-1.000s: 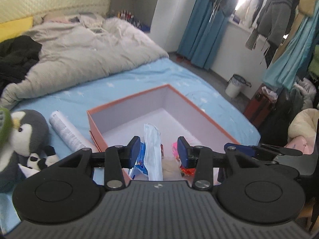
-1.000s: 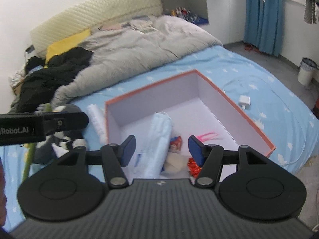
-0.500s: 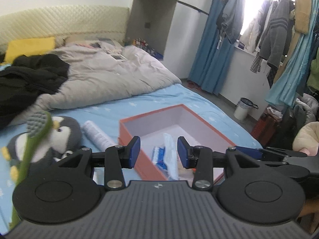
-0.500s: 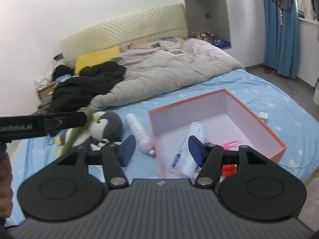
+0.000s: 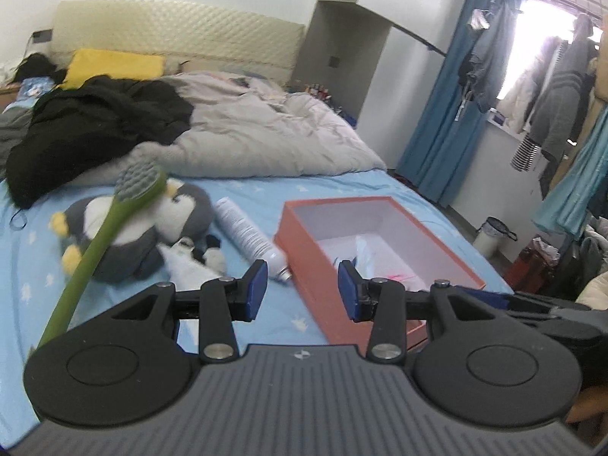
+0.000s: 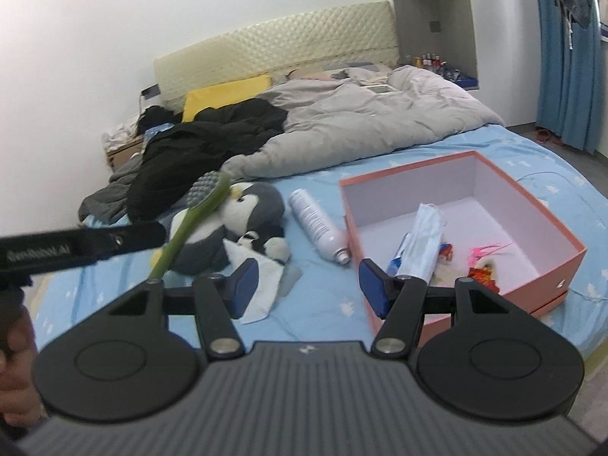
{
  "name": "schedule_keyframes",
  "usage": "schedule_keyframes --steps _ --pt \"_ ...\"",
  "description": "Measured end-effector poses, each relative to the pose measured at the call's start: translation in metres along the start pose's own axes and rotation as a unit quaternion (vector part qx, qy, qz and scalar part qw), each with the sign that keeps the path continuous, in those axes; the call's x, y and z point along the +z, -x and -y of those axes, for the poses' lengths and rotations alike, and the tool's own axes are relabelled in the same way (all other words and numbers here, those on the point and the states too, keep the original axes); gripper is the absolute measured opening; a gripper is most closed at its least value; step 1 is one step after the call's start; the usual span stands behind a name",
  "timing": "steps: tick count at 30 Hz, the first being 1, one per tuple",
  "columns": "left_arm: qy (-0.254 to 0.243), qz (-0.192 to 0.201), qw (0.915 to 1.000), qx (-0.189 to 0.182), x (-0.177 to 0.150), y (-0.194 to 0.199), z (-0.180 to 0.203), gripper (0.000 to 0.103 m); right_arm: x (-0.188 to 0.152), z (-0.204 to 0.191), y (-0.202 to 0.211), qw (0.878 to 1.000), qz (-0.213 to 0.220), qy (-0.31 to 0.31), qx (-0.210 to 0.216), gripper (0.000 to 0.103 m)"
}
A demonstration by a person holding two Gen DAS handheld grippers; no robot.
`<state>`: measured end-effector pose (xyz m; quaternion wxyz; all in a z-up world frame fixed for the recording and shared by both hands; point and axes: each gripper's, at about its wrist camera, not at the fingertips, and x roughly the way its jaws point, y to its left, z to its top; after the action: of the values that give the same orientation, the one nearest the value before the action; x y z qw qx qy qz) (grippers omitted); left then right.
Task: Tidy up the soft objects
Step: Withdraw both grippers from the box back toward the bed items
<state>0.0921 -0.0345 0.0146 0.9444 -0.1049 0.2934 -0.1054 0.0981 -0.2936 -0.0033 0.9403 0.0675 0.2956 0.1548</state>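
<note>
An orange box (image 5: 304,243) (image 6: 532,292) lies open on the blue bed sheet, with a tissue pack (image 6: 421,243) and small colourful items inside. Left of it lie a white spray bottle (image 5: 247,231) (image 6: 315,224), a grey penguin plush (image 5: 182,212) (image 6: 258,205) and a small black-and-white plush (image 5: 205,247) (image 6: 266,243). A green long-handled brush (image 5: 95,250) (image 6: 190,224) slants up in front of the penguin; its lower end is hidden. My left gripper (image 5: 302,288) is open and empty, over the sheet beside the box's near-left corner. My right gripper (image 6: 307,288) is open and empty too.
A grey duvet (image 5: 266,133), black clothes (image 5: 95,121) and a yellow pillow (image 5: 114,64) cover the bed's far half. A white cloth (image 6: 262,285) lies by the plush. Blue curtains, hanging clothes and a bin (image 5: 490,235) stand right of the bed.
Both views have pulled back from the box and swung left. The box has shifted to the right of the jaws, and the penguin, bottle and green brush have come into fuller view.
</note>
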Motion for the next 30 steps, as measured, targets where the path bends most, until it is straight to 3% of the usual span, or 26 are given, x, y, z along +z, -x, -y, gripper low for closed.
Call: schedule_keyframes --steps 9,18,25,30 --pt "0.023 -0.009 0.9992 0.033 -0.039 0.02 -0.025 0.047 -0.033 -0.018 -0.001 0.999 -0.031 -0.004 0.023 0.061" --pt "0.054 -0.029 0.9977 0.029 -0.079 0.033 -0.036 0.047 -0.059 -0.031 0.007 0.999 -0.044 -0.009 0.025 0.061" --pt "0.051 -0.054 0.9966 0.036 -0.09 0.014 -0.042 0.047 -0.075 -0.032 -0.003 0.997 -0.065 -0.027 0.028 0.061" --pt "0.061 -0.068 0.995 0.039 -0.087 -0.007 -0.052 0.052 -0.074 -0.03 -0.017 0.997 -0.074 -0.03 0.025 0.061"
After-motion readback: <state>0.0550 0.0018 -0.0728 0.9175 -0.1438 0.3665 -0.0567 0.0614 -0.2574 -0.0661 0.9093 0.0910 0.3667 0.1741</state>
